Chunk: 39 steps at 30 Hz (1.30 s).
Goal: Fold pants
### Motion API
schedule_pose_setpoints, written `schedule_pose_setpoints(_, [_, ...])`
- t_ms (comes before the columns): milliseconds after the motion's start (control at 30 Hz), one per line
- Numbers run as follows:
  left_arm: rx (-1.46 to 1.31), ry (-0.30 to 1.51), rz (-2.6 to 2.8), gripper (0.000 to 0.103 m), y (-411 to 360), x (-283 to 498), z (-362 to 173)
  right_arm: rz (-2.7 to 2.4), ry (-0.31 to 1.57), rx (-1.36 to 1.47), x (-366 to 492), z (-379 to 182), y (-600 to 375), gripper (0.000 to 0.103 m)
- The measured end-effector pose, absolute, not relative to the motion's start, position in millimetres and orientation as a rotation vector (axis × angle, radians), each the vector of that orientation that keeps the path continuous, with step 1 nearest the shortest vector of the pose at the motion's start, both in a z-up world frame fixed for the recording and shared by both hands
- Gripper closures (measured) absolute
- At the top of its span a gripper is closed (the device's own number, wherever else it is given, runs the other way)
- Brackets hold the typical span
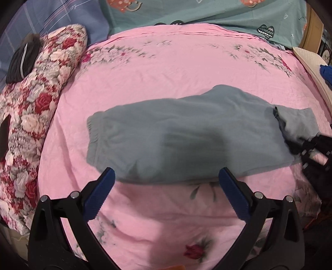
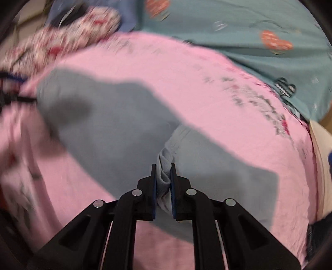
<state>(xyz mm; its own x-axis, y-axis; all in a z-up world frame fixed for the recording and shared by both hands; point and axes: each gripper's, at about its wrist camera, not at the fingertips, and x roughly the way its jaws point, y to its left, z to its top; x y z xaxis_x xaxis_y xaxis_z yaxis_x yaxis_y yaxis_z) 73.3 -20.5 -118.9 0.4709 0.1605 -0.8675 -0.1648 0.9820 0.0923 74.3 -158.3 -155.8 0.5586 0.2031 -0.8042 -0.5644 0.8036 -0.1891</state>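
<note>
A bed under a pink flowered sheet fills the room's middle, with a teal patterned cover along its far edge and a rolled red-rose quilt at one side. The grey pants lie across the sheet, folded into a long band, elastic waistband toward the quilt. The left tool hangs tilted steeply down over the near edge of the pants, its blue-padded jaws spread wide with nothing between them. The right tool also points steeply downward; its jaws are pressed nearly together, pinching a bunched fold of the pants' pale fabric. Seen from the left, that tool sits at the far end of the pants, the cloth there lifted and gathered.
</note>
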Motion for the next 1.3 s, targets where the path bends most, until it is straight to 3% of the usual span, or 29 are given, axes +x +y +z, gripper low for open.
schedule_pose_setpoints(267, [-0.057,1.073,0.224,0.002,-3.6,58.4,-127.9,0.437,0.724,-0.467,65.4,-102.2,-153.6,0.093])
schedule_pose_setpoints(367, [-0.063,1.072,0.223,0.002,-2.1,55.1,-129.7,0.498,0.767,-0.47,64.7,-112.2,-137.6,0.093])
schedule_pose_setpoints(433, [-0.07,1.077,0.229,0.002,0.2,53.5,-131.3,0.543,0.9,-0.538,67.7,-150.2,-123.1,0.085])
schedule_pose_setpoints(500, [-0.077,1.072,0.242,0.002,5.8,50.5,-129.7,0.516,0.821,-0.603,56.6,-150.6,-118.4,0.07])
schedule_pose_setpoints(567, [-0.089,1.053,0.269,0.002,17.3,45.5,-125.0,0.515,0.861,-0.607,56.0,-136.0,-119.4,0.06])
schedule_pose_setpoints(733, [-0.232,1.029,0.339,0.002,68.2,39.2,-122.5,0.569,0.916,-0.302,60.5,-93.2,-147.5,0.058])
schedule_pose_setpoints(967, [-0.545,1.036,0.231,0.004,137.1,58.6,-140.9,0.531,1.04,0.095,88.7,-90.5,-181.5,0.058])
schedule_pose_setpoints(1300, [-0.5,1.068,0.061,0.006,143.4,112.1,-158.8,0.614,1.036,-0.095,78.7,-87.0,-102.4,0.058])
